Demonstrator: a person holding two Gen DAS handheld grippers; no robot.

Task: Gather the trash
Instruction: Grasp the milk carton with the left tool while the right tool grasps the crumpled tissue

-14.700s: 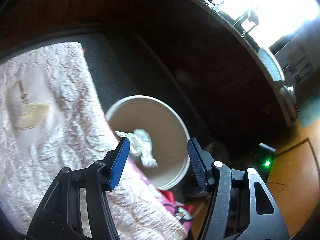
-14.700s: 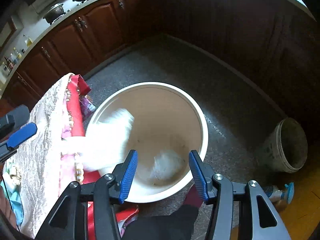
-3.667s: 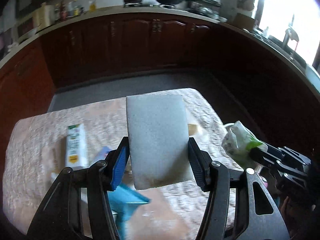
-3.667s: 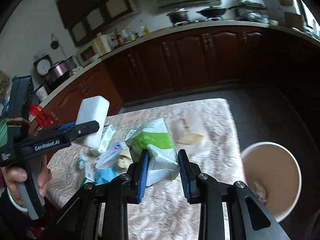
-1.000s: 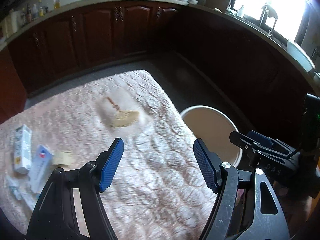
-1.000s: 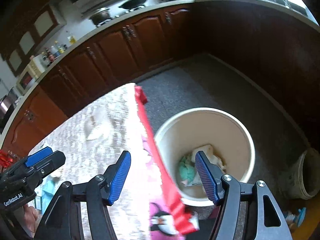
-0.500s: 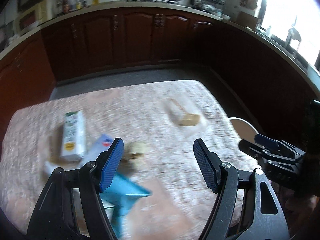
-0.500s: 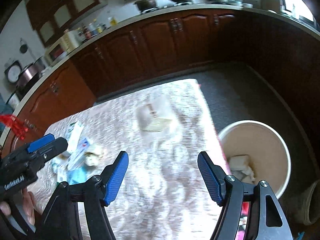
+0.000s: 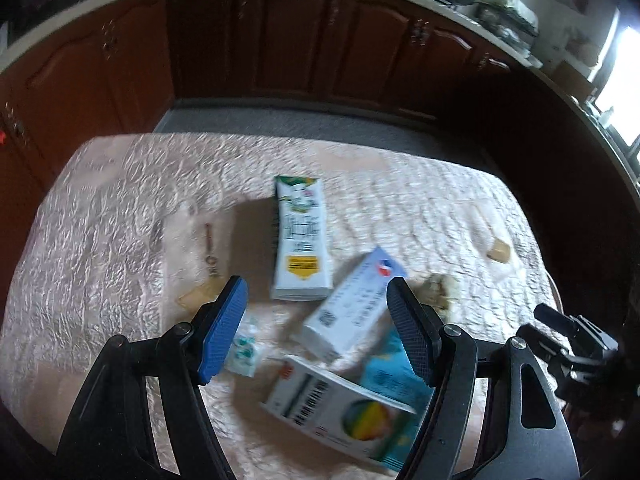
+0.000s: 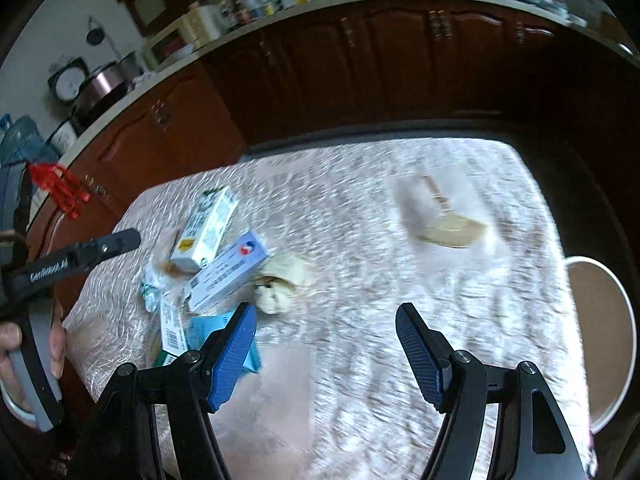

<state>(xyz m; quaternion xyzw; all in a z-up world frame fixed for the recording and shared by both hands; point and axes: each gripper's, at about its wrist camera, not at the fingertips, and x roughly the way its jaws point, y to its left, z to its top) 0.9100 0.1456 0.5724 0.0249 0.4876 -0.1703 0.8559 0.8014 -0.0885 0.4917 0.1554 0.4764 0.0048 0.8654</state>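
Trash lies on the quilted pink table (image 9: 100, 208): a green-and-white milk carton (image 9: 302, 248), a blue-and-white box (image 9: 352, 308), a box with a colourful print (image 9: 340, 408), a blue packet (image 9: 394, 376) and crumpled paper (image 9: 436, 294). My left gripper (image 9: 316, 330) is open and empty above this pile. My right gripper (image 10: 326, 354) is open and empty above the table's middle; the carton (image 10: 206, 228), blue-and-white box (image 10: 226, 276) and crumpled paper (image 10: 280, 284) lie to its left. The beige trash bin (image 10: 600, 340) stands off the table's right edge.
A small wrapper (image 9: 244, 354) and a flat bag (image 9: 200, 248) lie left of the pile. A wooden scoop (image 10: 448, 224) lies toward the far right of the table. Dark wood cabinets (image 9: 280, 40) ring the room. The left gripper (image 10: 80, 258) reaches in at the right view's left.
Both grippers have swung left, away from the bin and back over the table. The left one now hangs over the trash pile. Both stay open and empty.
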